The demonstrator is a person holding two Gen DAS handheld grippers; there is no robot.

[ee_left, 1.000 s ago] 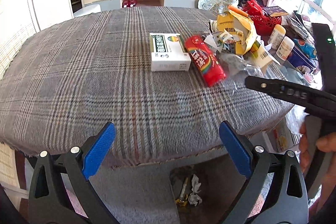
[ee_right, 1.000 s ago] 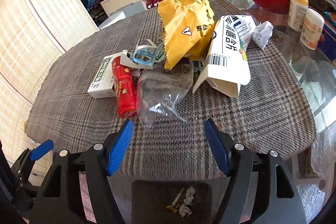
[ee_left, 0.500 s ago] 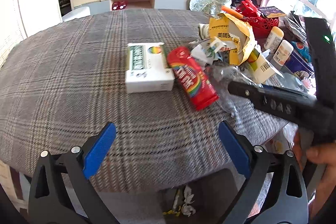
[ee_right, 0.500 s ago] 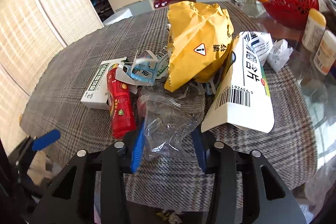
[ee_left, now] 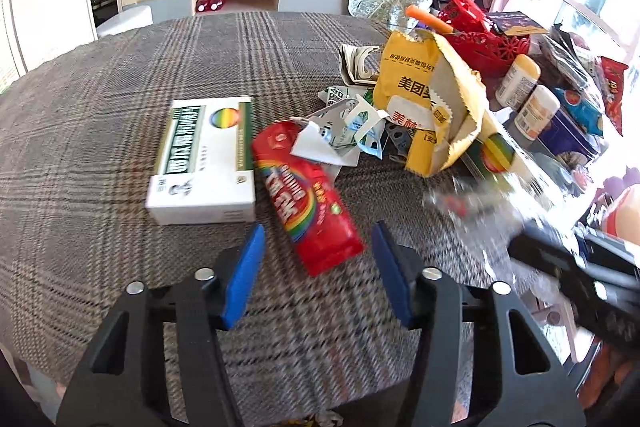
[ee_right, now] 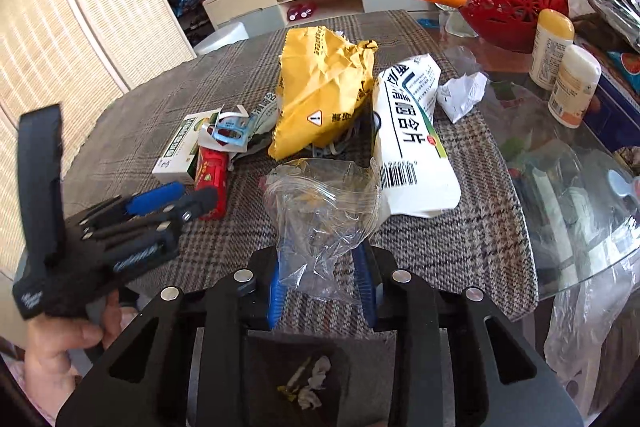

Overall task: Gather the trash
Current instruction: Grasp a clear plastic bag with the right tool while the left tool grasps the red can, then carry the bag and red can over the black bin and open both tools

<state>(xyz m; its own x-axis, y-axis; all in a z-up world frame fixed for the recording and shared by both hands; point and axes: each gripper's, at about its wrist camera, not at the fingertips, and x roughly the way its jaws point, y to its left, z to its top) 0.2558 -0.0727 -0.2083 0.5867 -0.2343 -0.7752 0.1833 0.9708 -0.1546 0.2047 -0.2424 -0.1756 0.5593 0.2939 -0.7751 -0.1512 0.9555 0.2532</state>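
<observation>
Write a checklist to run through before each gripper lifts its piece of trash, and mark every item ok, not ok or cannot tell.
1. Clear plastic bag between the right gripper jaws: ok, they are closing on it.
2. Bag free of the white packet beside it: cannot tell, their edges meet.
3. Red wrapper lined up with the left gripper: ok, its near end lies between the closing jaws.
4. Left jaws pressing the wrapper: not ok, gaps show on both sides.
5. White box outside the left jaws: ok.
6. Bin below the table edge: ok, scraps lie in it.
</observation>
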